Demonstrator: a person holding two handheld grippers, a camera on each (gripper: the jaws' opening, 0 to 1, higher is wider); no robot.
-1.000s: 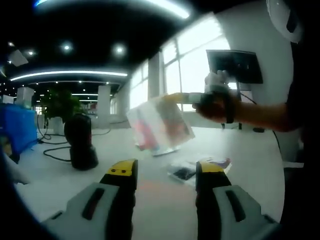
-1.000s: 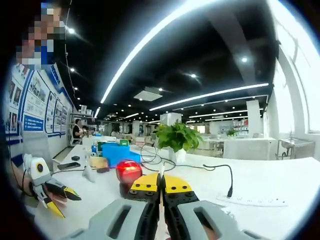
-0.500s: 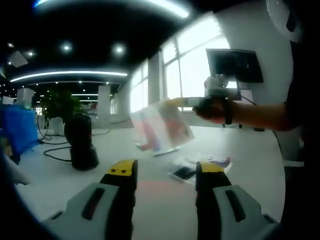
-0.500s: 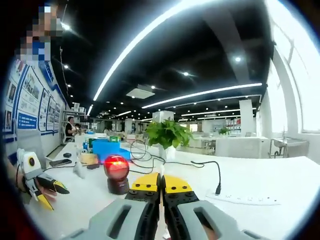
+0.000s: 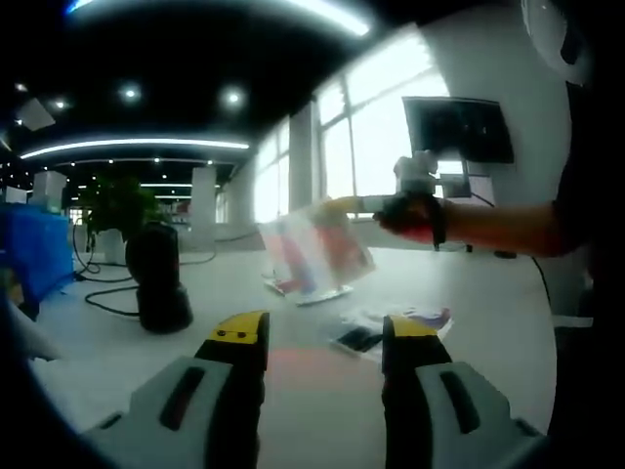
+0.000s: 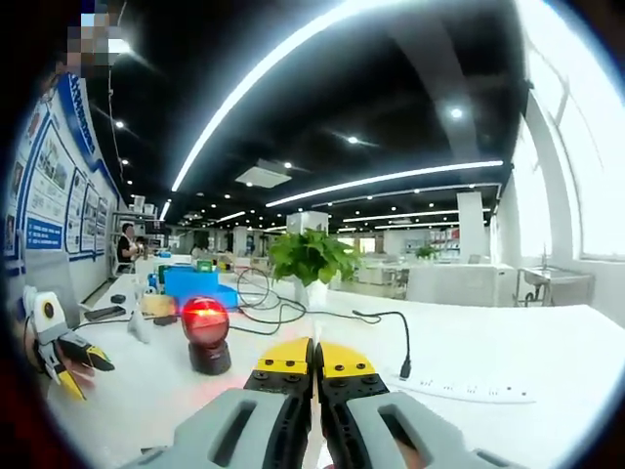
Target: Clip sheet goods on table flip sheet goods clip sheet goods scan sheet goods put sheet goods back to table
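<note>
1. We see the scanner (image 5: 156, 278) standing upright at the left on the white table (image 5: 312, 293), its red window (image 6: 204, 315) lit, likely ready to read.
2. Our left gripper (image 5: 314, 332) hangs low over the table with its jaws wide apart, nothing between them.
3. The sheet goods (image 5: 314, 250) hang tilted above the table, pinched at the top edge by the right gripper (image 6: 314, 354), jaws closed tight; we judge it's lifted for scanning.
4. More packets (image 5: 386, 330) lie flat below.
5. Print on the packets is too blurred to read.
</note>
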